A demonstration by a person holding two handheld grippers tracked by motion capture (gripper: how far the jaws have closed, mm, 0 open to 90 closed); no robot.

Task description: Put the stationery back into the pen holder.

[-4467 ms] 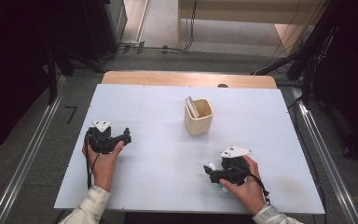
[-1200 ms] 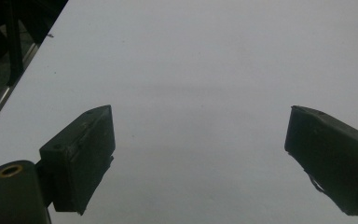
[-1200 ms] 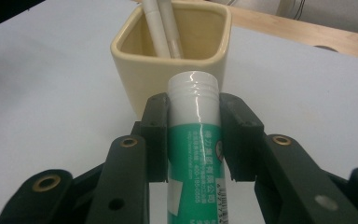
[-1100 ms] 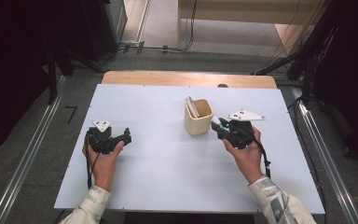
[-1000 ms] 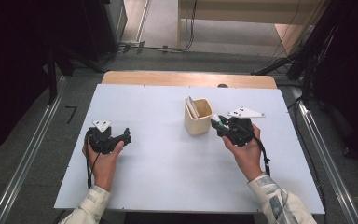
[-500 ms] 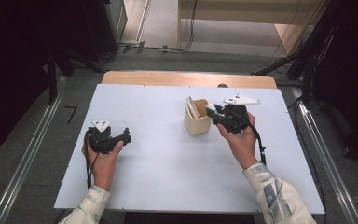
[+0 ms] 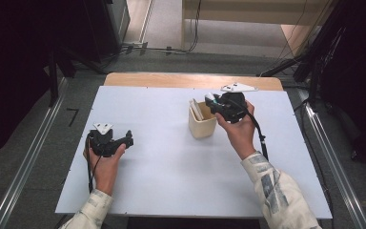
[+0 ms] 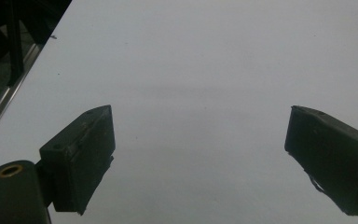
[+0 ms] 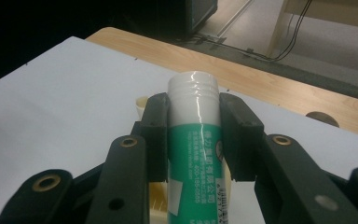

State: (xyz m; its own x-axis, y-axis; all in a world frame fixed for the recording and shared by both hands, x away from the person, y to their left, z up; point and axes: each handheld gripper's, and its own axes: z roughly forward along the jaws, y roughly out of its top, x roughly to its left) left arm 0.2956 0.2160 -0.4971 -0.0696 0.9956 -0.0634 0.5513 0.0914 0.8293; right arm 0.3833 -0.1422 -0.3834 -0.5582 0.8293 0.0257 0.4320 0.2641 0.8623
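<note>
High view: the right hand-held gripper [image 7: 218,102] hangs at the right rim of the beige cup [image 7: 201,126], which stands toward the table's [image 7: 162,167] far edge, right of its middle. Its jaws clamp a green-and-white tube [image 9: 194,154], whose long axis runs out along the jaws, capped end foremost, toward the cup's mouth just beyond. The left hand-held gripper [image 8: 200,154] rests agape and empty near the table's left edge, well apart.

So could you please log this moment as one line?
right gripper: shut on tube | above cup | left gripper: open, empty
</note>
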